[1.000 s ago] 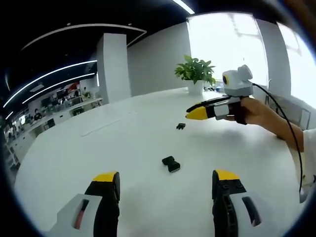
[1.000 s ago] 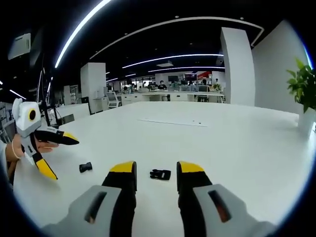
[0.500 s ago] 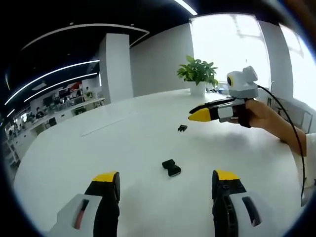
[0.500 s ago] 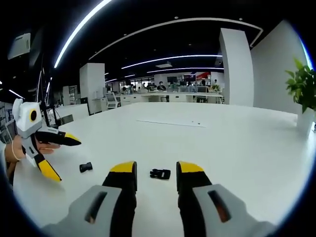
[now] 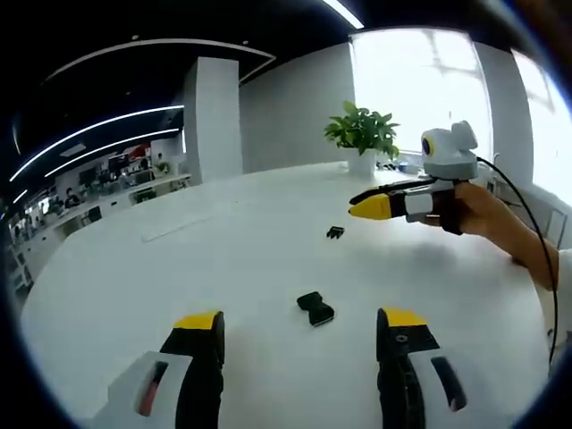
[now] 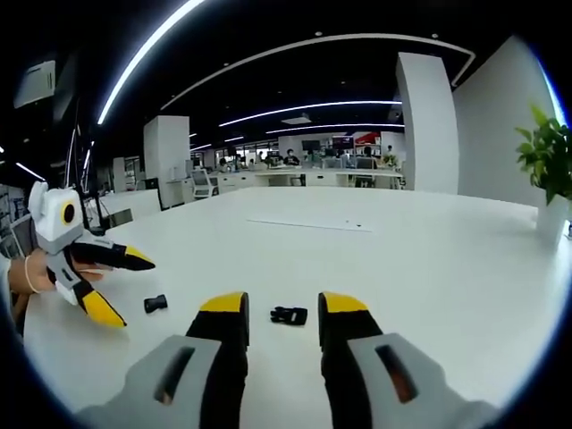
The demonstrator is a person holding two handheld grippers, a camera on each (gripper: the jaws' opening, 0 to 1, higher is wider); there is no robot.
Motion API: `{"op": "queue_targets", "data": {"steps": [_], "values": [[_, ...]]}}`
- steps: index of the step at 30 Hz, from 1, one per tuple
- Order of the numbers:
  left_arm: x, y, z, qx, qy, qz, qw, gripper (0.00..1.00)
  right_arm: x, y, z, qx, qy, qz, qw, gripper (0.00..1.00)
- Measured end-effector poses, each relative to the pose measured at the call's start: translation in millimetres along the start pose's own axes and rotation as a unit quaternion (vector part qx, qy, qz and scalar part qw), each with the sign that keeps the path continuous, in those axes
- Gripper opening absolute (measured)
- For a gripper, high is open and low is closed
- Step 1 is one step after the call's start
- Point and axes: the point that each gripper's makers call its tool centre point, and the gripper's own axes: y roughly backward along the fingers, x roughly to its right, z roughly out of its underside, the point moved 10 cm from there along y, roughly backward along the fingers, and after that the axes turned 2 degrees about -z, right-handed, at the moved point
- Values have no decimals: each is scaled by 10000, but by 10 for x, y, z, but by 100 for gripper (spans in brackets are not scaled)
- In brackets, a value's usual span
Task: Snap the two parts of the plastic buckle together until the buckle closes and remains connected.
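Left gripper view gives me the white table [image 5: 134, 268] with a potted plant [image 5: 362, 134] at its far edge. My left gripper [image 5: 299, 326] hangs with jaws spread wide and empty, one buckle part [image 5: 315, 308] lying just beyond them. My right gripper [image 6: 281, 308] is also parted, empty, the other buckle part [image 6: 289, 315] on the table between its tips.

Both buckle parts [image 6: 290, 315] [image 6: 155, 303] look plain black on the white table [image 6: 429, 259]; gripper jaws are black with yellow tips; the plant [image 5: 363, 130] is green.
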Motion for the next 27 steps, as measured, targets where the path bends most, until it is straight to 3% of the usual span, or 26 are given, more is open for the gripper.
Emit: {"op": "queue_targets", "data": {"steps": [27], "values": [[10,-139,17,62,16,185,9998,45,55,41,51,-74,-4,110,9999,29]]}}
